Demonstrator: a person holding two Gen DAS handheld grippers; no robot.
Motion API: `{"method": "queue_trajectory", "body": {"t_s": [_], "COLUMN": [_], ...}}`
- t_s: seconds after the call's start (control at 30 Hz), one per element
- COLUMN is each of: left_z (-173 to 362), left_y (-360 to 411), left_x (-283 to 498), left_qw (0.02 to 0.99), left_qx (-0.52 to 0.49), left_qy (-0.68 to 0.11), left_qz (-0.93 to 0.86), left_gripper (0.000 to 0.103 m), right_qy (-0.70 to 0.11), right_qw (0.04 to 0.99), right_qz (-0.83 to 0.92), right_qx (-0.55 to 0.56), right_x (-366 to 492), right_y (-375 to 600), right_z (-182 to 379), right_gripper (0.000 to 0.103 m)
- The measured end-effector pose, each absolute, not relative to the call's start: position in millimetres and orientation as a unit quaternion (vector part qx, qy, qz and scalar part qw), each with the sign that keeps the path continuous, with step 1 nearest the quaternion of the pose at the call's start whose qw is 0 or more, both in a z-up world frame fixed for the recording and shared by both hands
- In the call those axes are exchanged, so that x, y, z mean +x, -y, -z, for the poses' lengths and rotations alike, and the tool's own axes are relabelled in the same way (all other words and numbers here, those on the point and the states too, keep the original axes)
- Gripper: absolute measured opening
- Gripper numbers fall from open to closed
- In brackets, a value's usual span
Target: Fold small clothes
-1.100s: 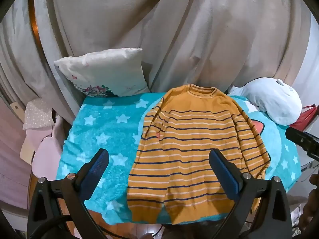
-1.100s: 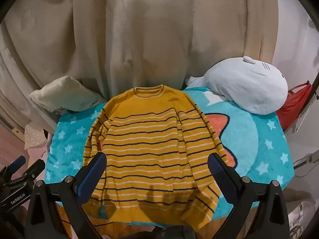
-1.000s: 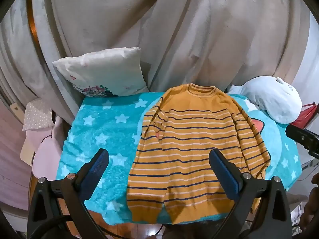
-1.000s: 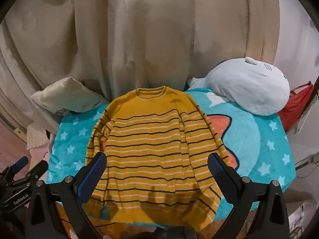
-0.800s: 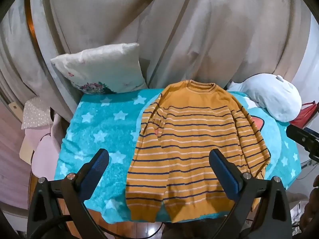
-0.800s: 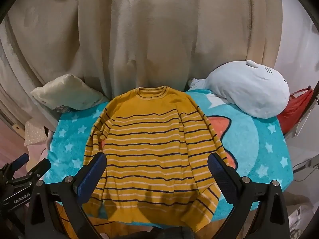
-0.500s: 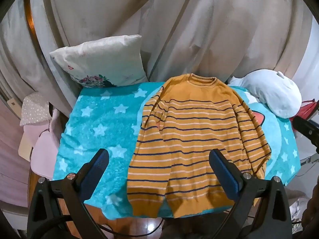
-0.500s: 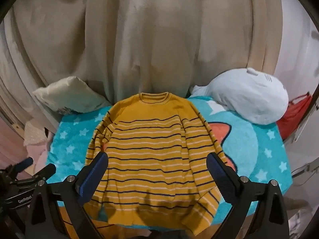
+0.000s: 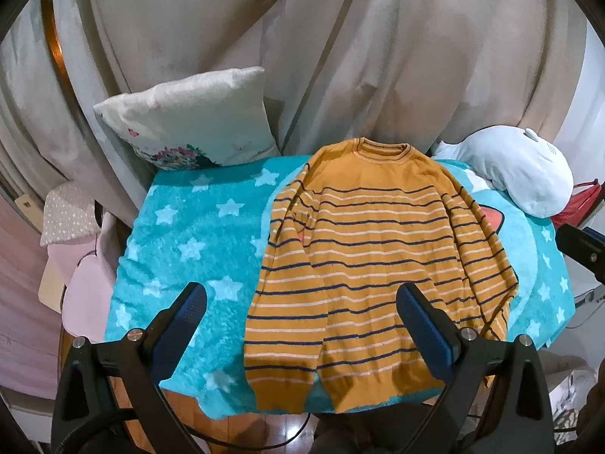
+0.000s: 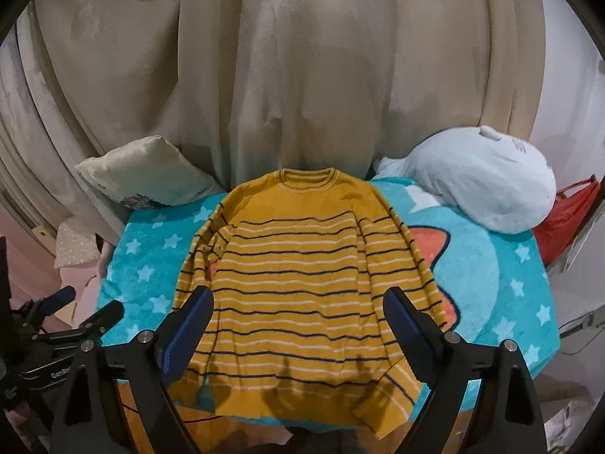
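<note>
A mustard-yellow sweater (image 9: 370, 249) with navy and white stripes lies flat, front up, collar at the far side, on a teal star blanket (image 9: 189, 234). Both sleeves lie along its sides and its hem reaches the near edge. It also shows in the right wrist view (image 10: 302, 280). My left gripper (image 9: 302, 325) is open and empty, held above the near edge over the sweater's left hem. My right gripper (image 10: 298, 325) is open and empty above the sweater's lower half. The left gripper also shows at the left edge of the right wrist view (image 10: 81, 306).
A white floral pillow (image 9: 189, 125) stands at the far left. A pale blue plush toy (image 10: 480, 189) lies at the far right, with a red bag (image 10: 567, 219) beyond it. Beige curtains (image 10: 302, 75) hang behind. Pink cushions (image 9: 72, 242) sit left of the blanket.
Both grippers have shifted slightly, so the sweater sits a little lower and closer in the views. Both stay open. The sweater has not moved.
</note>
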State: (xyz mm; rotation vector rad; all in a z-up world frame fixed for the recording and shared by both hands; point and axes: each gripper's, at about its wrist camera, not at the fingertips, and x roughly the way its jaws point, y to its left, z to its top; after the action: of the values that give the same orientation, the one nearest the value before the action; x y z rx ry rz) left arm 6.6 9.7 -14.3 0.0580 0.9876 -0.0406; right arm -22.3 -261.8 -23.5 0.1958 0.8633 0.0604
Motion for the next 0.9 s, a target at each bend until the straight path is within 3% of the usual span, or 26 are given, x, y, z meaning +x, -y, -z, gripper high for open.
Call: {"method": "queue_trajectory", "body": {"t_s": [0.5, 0.9], "left_z": [58.0, 46.8], "left_y": [-55.6, -31.9], "left_x": [-10.6, 5.4], "left_qw": [0.859, 0.870], "left_qx": [-0.033, -0.002], "left_qy": [-0.511, -0.492], "left_qz": [-0.026, -0.003], "left_gripper": [0.100, 0.100], "right_qy": [-0.455, -0.462], "right_qw": [0.883, 0.881], "right_qz": [-0.067, -0.072], "right_qx": [0.096, 0.074], "right_x": [-12.3, 8.8], "right_y": [249.6, 239.1], "right_z": [48.1, 47.8], "right_gripper": [0.094, 0.094]}}
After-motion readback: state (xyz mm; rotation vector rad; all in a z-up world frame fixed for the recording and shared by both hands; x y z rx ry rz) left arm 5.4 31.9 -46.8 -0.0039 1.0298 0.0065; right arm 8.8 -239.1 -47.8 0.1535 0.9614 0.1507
